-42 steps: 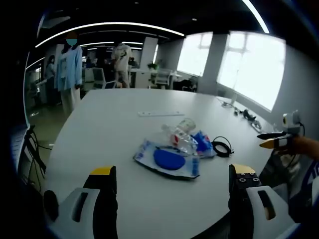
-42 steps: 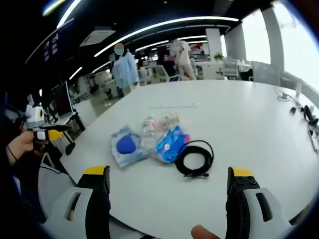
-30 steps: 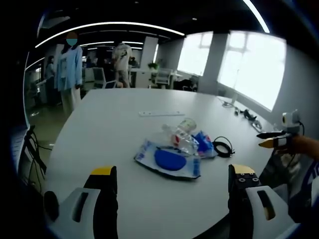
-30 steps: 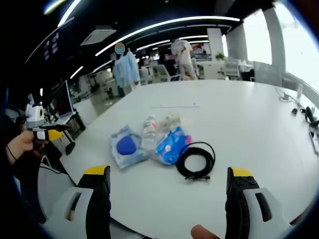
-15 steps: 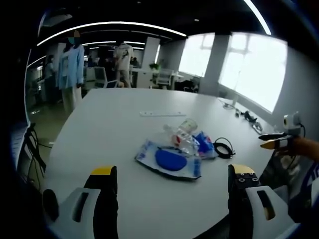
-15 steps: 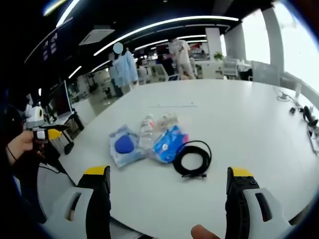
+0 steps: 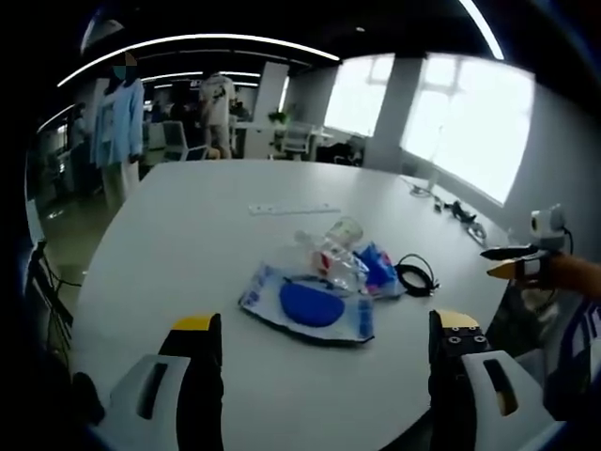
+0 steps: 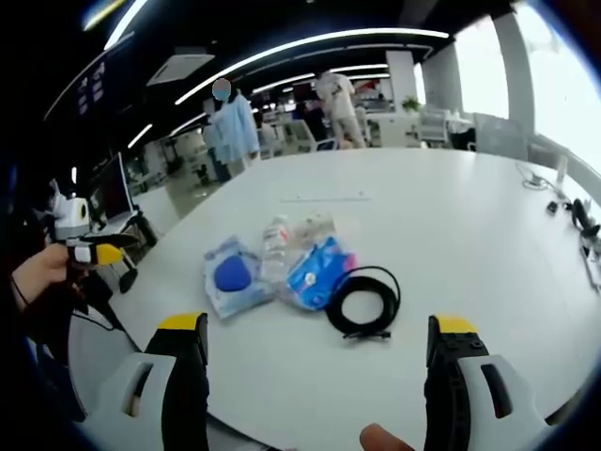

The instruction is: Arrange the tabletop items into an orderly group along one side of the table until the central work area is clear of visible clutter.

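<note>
Holding: nothing in either gripper; left gripper [image 7: 319,343] hung above the near edge of the table [image 7: 188,225] with jaws spread wide and bare; right gripper [image 8: 319,343] likewise wide apart and empty over its own near edge.
Clutter: sat bunched near the middle of the table, somewhat toward the near edges, well apart from both grippers.
Pouch: clear packet with a blue disc inside [image 7: 305,305] [image 8: 232,274], lay flat, touching the bottle beside it.
Bottle: clear plastic bottle [image 7: 333,254] [image 8: 277,244] lay on its side, wedged between the two packets.
Blue packet: [image 7: 378,266] [image 8: 315,272] overlapped by the bottle on one side, just beside the cable on the other.
Cable: black coil [image 7: 415,275] [image 8: 364,301], loose, end plug trailing toward the near edge.
Strip: thin white strip [image 7: 286,209] farther toward the far edge, apart from the bunch.
Risk, bottle: likely to roll toward an edge if a neighbouring packet were tugged first.
Risk, cable: likely to uncoil or snag the blue packet if lifted by one loop.
Risk, packets: thin and slick, likely to slip from a shallow pinch.
Risk, grippers: approaching one bunch from opposite edges, could collide.
</note>
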`<state>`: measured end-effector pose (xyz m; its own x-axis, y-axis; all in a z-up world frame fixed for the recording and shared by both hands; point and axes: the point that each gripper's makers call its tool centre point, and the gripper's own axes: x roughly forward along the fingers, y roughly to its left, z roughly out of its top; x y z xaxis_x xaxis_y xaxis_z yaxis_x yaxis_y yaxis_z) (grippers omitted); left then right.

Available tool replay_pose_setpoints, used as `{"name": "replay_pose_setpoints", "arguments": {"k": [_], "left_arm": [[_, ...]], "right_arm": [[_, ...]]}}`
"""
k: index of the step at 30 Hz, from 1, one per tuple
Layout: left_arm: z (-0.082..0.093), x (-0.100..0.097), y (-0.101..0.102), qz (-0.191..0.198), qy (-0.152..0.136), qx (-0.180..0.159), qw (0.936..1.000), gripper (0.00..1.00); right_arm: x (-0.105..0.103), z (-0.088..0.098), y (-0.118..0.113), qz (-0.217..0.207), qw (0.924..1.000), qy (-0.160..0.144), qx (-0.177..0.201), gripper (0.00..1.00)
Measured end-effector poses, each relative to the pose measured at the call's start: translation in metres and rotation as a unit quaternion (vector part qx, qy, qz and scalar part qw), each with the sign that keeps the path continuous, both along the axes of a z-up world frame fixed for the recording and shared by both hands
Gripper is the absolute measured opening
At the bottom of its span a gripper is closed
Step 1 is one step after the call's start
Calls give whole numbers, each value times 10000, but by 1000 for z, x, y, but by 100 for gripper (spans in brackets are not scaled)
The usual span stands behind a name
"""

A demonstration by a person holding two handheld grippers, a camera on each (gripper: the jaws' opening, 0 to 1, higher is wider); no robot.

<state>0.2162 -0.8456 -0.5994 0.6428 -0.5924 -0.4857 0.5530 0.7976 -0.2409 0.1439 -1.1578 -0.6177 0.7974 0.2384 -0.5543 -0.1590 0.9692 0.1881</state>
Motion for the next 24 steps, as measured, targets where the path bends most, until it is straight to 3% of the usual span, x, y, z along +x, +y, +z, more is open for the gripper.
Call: {"name": "replay_pose_setpoints", "arguments": {"k": [24], "left_arm": [[-8, 13, -14, -239, 107, 53, 9996, 87]], "right_arm": [[23, -9, 30, 341, 9994, 73, 77, 94]]}}
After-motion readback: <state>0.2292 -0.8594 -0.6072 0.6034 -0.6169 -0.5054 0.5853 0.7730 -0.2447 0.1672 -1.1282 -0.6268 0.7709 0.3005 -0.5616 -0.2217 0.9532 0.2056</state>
